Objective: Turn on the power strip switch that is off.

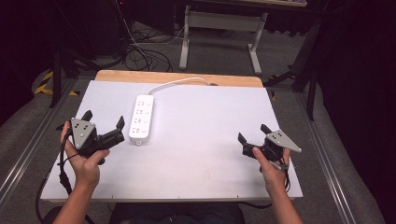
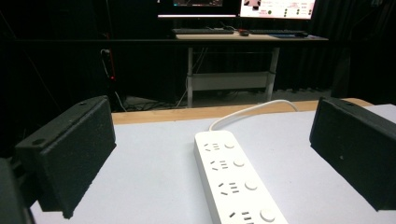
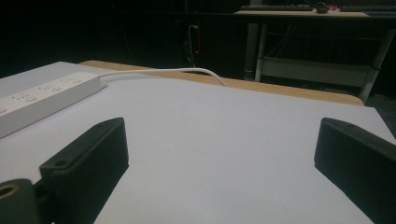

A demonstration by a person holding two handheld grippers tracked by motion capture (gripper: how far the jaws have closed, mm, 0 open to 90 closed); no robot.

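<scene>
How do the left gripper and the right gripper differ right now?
The left gripper sits close beside the white power strip; the right gripper is far from it, over bare table. The left points at the strip, the right at bare surface. Both stand open and hold nothing.

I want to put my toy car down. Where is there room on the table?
The widest bare patch on the white table lies between the power strip and the right gripper. The near edge between both hands is free too. It is tightest by the left gripper, close to the strip.
</scene>
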